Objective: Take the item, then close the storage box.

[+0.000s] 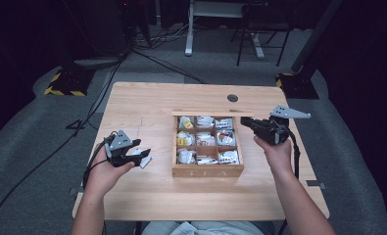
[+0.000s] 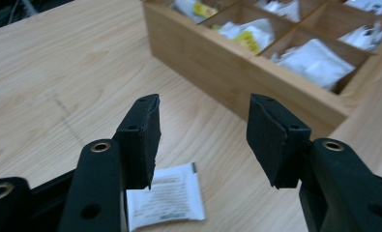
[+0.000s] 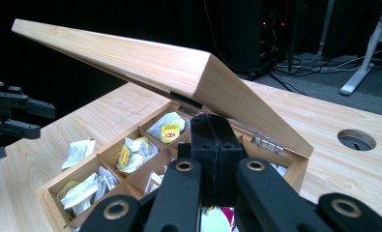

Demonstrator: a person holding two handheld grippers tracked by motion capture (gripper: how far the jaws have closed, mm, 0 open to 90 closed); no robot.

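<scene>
Left tongs (image 2: 203, 140) stand wide, nothing between; tea sachet (image 2: 167, 197) lies released on table (image 2: 58, 72) beside tea box (image 2: 237, 72). Right tongs (image 3: 213, 145) shut, apparently propping lid (image 3: 145, 63); lift left clear without dragging sachet.

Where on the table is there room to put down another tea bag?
Bare wood lies left of the tea box, around the loose tea bag by the left gripper, along the table's far edge behind the lid, and at the near edge. The box's compartments are crowded, and the shut right gripper hovers there.
</scene>
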